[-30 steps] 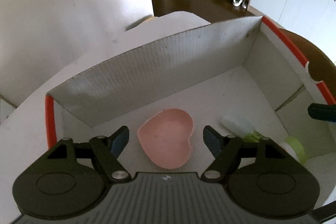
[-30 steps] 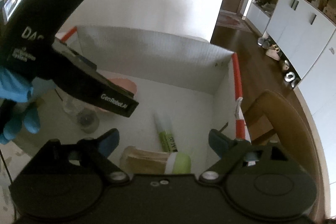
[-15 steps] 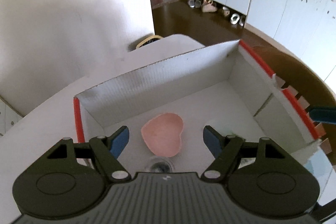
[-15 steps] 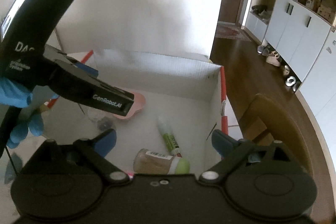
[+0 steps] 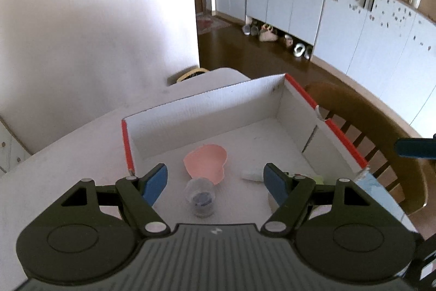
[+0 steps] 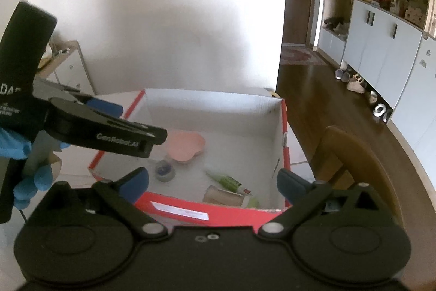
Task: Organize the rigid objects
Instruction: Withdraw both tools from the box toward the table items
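Grippers (image 5: 215, 179) (image 6: 212, 182) hang empty above red-rimmed box (image 6: 283, 127); floor mostly bare.

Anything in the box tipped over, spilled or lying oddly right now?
Nothing spilled. In the white box, the brown bottle and the green tube lie on their sides near the front wall; the pink heart dish and clear cup sit upright.

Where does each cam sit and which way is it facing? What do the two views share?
Left wrist: on the left gripper, angled down into the red-edged cardboard box; own blue-padded fingers open, empty.
Right wrist: on the right gripper, looking over the box's near wall; own fingers open, plus the left gripper and a blue-gloved hand.
Shared: box, pink heart-shaped dish, clear small jar, green tube.
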Demonstrator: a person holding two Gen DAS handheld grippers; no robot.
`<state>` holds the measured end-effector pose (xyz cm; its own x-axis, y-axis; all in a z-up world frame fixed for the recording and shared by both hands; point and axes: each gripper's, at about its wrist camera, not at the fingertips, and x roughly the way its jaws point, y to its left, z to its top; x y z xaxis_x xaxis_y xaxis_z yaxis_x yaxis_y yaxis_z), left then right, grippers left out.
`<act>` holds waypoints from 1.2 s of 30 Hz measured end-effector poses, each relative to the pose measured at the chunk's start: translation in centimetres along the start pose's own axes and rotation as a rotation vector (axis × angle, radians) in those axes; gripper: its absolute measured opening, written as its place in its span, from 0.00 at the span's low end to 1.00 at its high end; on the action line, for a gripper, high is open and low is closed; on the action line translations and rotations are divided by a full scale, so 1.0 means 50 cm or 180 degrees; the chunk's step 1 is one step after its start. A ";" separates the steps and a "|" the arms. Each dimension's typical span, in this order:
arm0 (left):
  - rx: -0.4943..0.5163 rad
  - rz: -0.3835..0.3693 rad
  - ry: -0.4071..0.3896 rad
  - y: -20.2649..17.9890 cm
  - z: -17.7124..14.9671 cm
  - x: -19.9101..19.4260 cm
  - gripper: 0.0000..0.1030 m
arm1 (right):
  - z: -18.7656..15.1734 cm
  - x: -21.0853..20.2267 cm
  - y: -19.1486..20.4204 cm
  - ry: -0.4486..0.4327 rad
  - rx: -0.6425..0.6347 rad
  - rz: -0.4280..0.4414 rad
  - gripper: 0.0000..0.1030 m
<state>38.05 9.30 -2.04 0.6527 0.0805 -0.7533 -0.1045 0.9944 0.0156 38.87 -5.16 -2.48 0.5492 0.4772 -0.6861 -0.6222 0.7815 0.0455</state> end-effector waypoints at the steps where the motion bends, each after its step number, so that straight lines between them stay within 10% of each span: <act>1: -0.0023 -0.0006 -0.0006 0.002 -0.003 -0.010 0.75 | -0.003 -0.010 0.002 -0.0021 0.0017 0.0015 0.98; 36: 0.0175 -0.0346 -0.0273 -0.044 -0.297 -0.224 0.82 | -0.228 -0.200 0.049 -0.0196 0.0460 0.0048 0.99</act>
<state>19.82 5.20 -3.38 0.7200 -0.0247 -0.6935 0.0100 0.9996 -0.0251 25.49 -12.61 -3.79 0.5764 0.5095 -0.6389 -0.5462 0.8217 0.1624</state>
